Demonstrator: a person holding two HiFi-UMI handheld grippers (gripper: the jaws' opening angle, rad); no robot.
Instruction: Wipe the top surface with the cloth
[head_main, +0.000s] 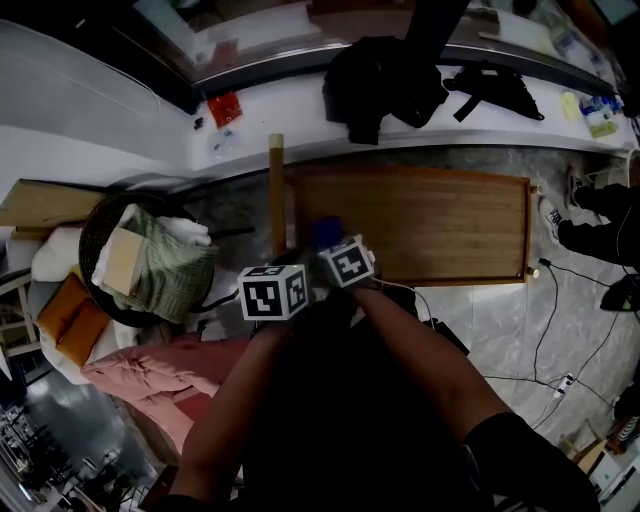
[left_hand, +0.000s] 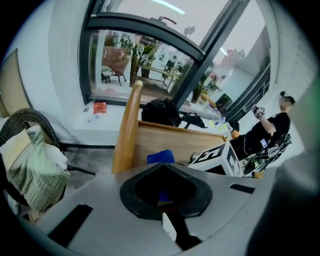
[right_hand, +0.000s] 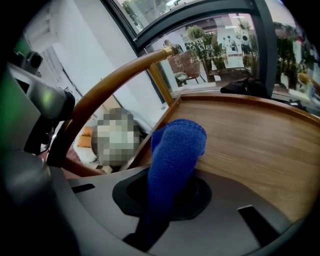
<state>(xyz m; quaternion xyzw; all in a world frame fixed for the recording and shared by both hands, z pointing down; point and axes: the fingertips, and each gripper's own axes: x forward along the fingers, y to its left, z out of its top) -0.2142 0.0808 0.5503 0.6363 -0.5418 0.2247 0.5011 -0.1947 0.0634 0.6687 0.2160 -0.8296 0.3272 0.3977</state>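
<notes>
Right gripper view showed the right gripper (right_hand: 159, 212) pinching the blue cloth (right_hand: 176, 147) low down. The fabric rose from between the jaws as a bunched roll, and its free end leaned over the near left corner of the wooden tabletop (right_hand: 250, 150), close by the raised wooden rail (right_hand: 112, 85). Whether the roll actually pressed on the wood or only hung just above it, I could not tell from this angle. The left gripper (left_hand: 165, 202) had its jaws drawn together on nothing, with only a scrap of blue seen through the opening beyond them. The likeliest trouble lay in the grip: so narrow a roll would touch only a thin strip on each pass, and dragging it hard could tug it out of the pinch or fold it under. So near the corner, the cloth or the gripper could also catch on the rail. The two grippers sat just beside each other, so a sideways sweep might knock them together. Head view alone gave the whole bare tabletop with its raised edges, the black bags (head_main: 385, 75) on the sill beyond and the wicker chair (head_main: 95, 225) at the left, yet there the cloth was nearly hidden behind the marker cubes (head_main: 272, 292). Left gripper view alone showed one of those marker cubes close alongside and a seated person (left_hand: 270, 130) far off to the right.
</notes>
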